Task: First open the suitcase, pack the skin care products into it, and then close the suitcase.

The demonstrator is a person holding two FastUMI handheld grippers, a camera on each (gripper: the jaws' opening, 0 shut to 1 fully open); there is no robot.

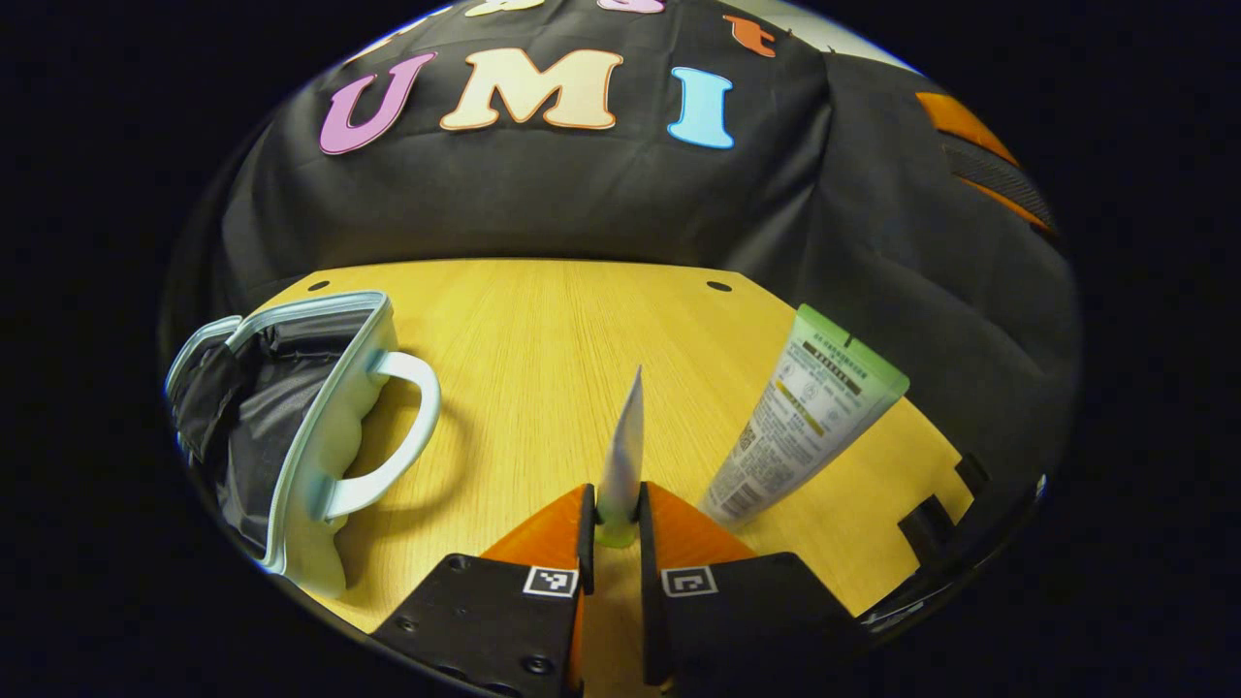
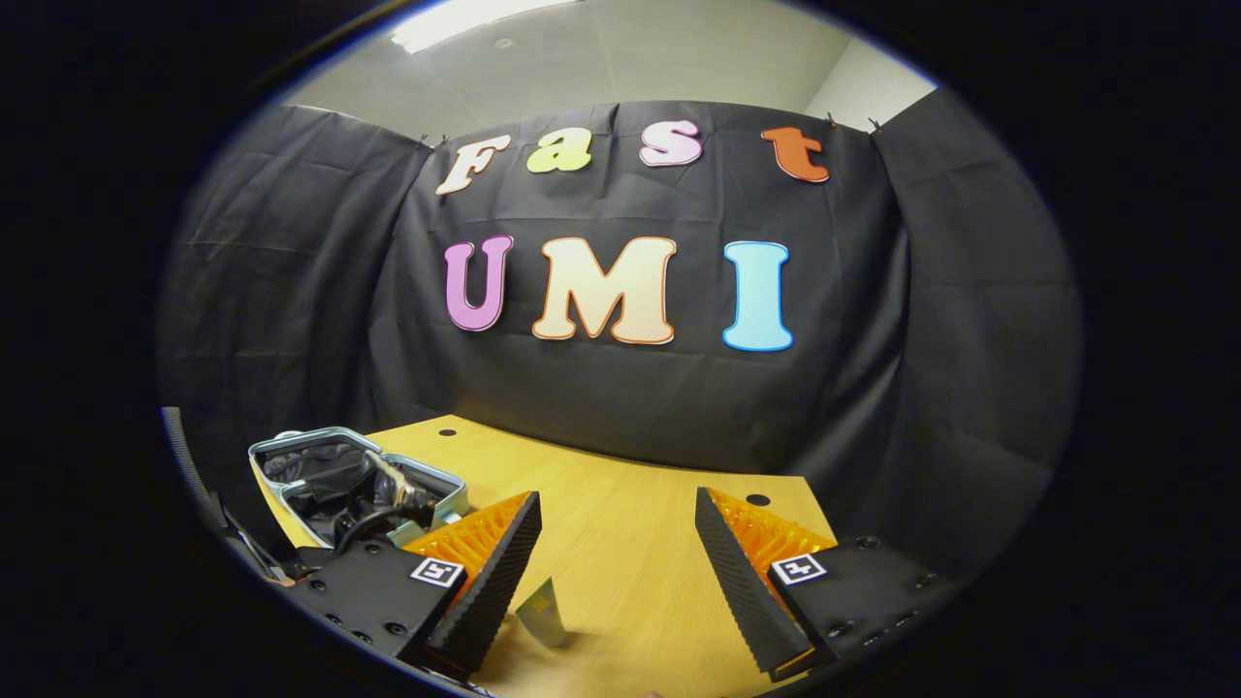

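My left gripper (image 1: 615, 528) is shut on a pale tube (image 1: 625, 446), seen edge-on, its flat crimped end pointing up and away over the table. A second tube (image 1: 805, 417), white with a green end and printed text, lies on the wood just right of my fingers. The small pale-blue suitcase (image 1: 291, 427) stands open at the left, dark lining showing and its handle (image 1: 412, 427) towards me. In the right gripper view my right gripper (image 2: 620, 582) is open above the table with nothing between its fingers. A tube's flat end (image 2: 545, 611) shows by its left finger. The open suitcase (image 2: 359, 475) sits far left.
The wooden table (image 1: 543, 330) has small holes near its far edge and notches at its right edge (image 1: 936, 519). Black cloth closes the booth behind and on both sides. Bare wood lies between the suitcase and the tubes.
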